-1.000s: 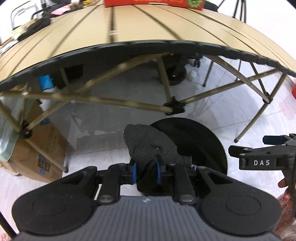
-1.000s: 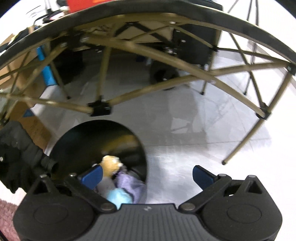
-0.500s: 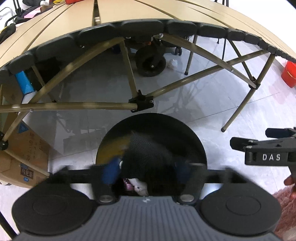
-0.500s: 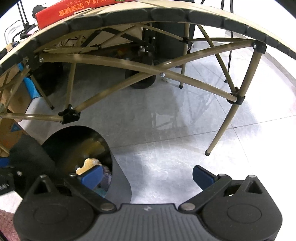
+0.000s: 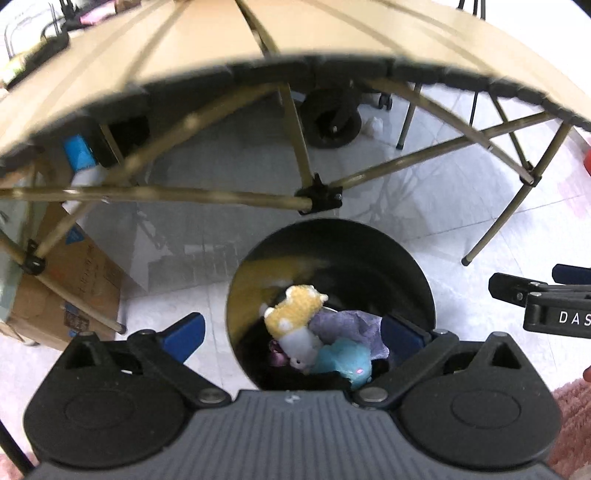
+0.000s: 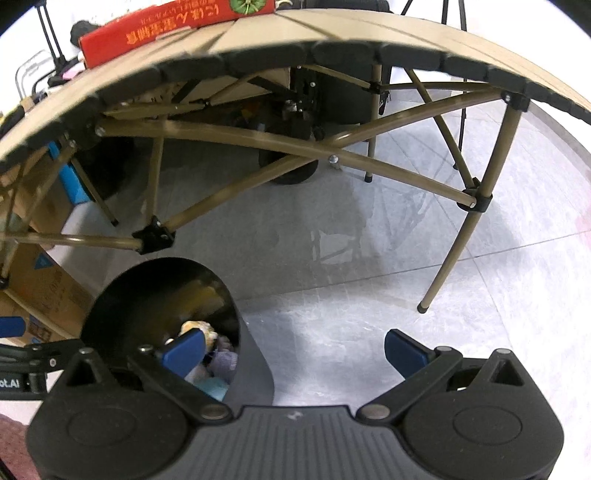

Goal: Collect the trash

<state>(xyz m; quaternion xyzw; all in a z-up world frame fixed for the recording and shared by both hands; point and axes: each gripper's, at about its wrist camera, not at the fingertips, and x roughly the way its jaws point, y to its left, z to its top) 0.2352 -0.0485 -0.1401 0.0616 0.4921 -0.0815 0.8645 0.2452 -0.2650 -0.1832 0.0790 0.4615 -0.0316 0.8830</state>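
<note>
A round black trash bin (image 5: 413,266) stands on the floor under the table's front edge. Inside lie a yellow plush toy (image 5: 295,306), a blue plush (image 5: 343,362), purple crumpled paper (image 5: 347,325) and a dark cloth (image 5: 295,380) at the near side. My left gripper (image 5: 291,336) is open and empty directly above the bin. My right gripper (image 6: 295,349) is open and empty to the right of the bin (image 6: 122,295), over bare floor; its fingers (image 5: 517,290) show at the right of the left wrist view.
A folding table (image 6: 332,40) with tan slats and crossed legs (image 6: 439,273) stands over the floor ahead. A red box (image 6: 177,29) lies on it. Cardboard boxes (image 5: 77,280) stand at the left. A black wheel (image 5: 332,122) sits behind. A pink rug (image 5: 572,413) lies near right.
My left gripper held a black cloth above the bin, then opened; the cloth dropped into the bin. The left gripper has risen a little. The right gripper stayed open and drifted right.
</note>
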